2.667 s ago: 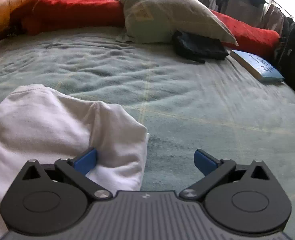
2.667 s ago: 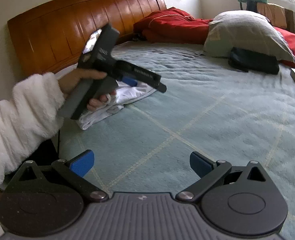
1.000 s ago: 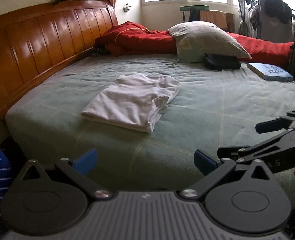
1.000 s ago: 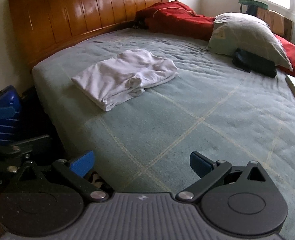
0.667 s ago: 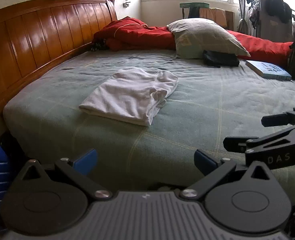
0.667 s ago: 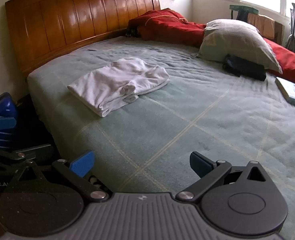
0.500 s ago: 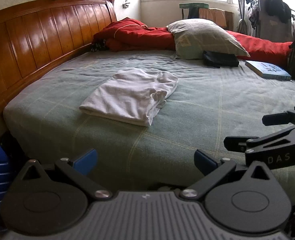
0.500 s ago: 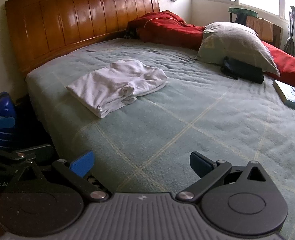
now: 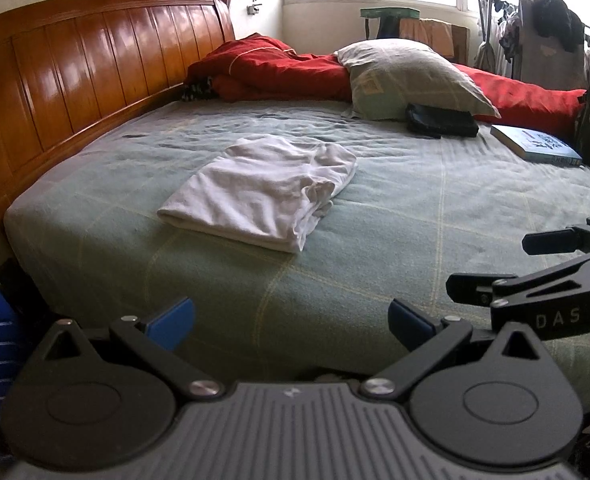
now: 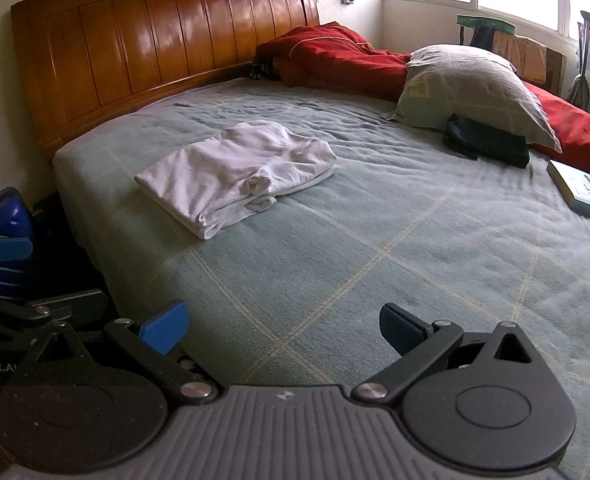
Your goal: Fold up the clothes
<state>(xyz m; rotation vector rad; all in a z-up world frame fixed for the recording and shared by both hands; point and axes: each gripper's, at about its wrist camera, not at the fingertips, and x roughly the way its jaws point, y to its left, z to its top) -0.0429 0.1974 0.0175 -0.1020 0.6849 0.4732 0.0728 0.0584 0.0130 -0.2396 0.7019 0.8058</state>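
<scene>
on the right claw (image 9: 491, 268), "das" lettering, folded white garment (image 9: 261, 190) on bed (image 9: 415, 220)

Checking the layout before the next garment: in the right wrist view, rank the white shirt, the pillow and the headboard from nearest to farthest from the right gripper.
From the right gripper:
1. White shirt, folded, ahead and left on the bed.
2. Pillow, far right, against the red bedding.
3. Headboard, along the bed's far left edge; its near end may rival the pillow, so 2 and 3 are close.
</scene>
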